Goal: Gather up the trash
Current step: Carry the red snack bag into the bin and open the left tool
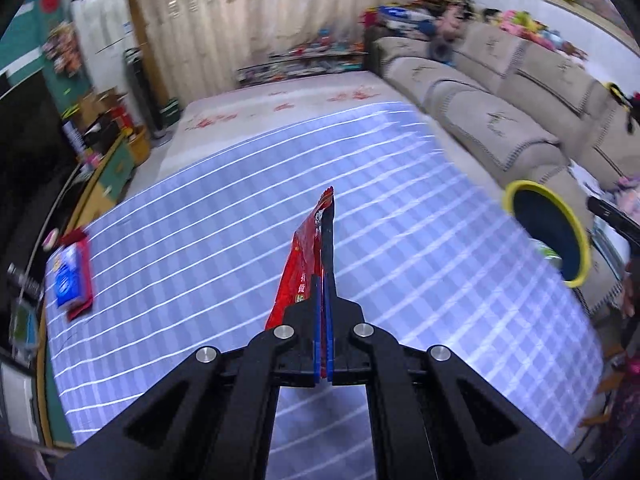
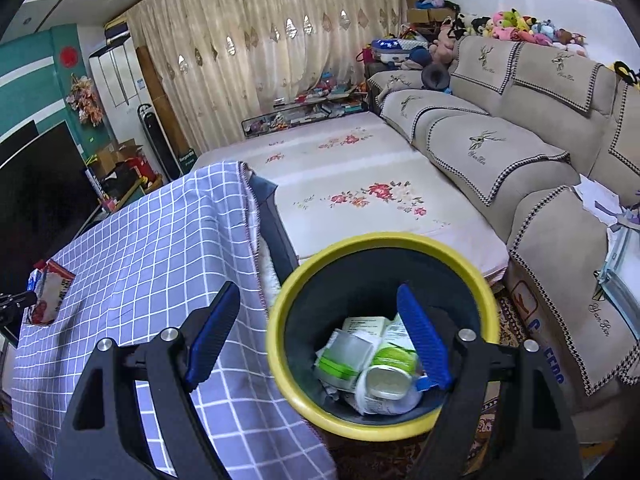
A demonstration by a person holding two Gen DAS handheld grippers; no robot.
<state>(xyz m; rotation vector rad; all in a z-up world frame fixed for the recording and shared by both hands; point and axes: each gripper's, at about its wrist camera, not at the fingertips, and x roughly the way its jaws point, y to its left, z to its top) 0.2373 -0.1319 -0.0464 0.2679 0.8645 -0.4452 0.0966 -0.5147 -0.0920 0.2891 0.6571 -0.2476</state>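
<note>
My left gripper (image 1: 328, 212) is shut on a red snack wrapper (image 1: 302, 268), which stands edge-on between the blue pads, above the blue checked tablecloth (image 1: 200, 240). A black bin with a yellow rim (image 1: 576, 280) shows at the right past the table's edge. In the right wrist view that bin's yellow rim (image 2: 276, 344) lies just below my right gripper (image 2: 318, 287), which stands open. One fingertip (image 2: 416, 328) is over the bin's mouth, the other (image 2: 218, 324) over the cloth. Several crumpled packages (image 2: 376, 364) lie inside. Another red and blue packet (image 1: 70, 276) (image 2: 48, 296) rests at the table's far left.
A beige sofa (image 2: 520, 152) runs along the right, with plush toys on its back. A floral mattress (image 2: 360, 184) lies beyond the table. A dark TV (image 2: 36, 184) and boxes stand at the left. Papers (image 2: 616, 240) lie on the sofa seat.
</note>
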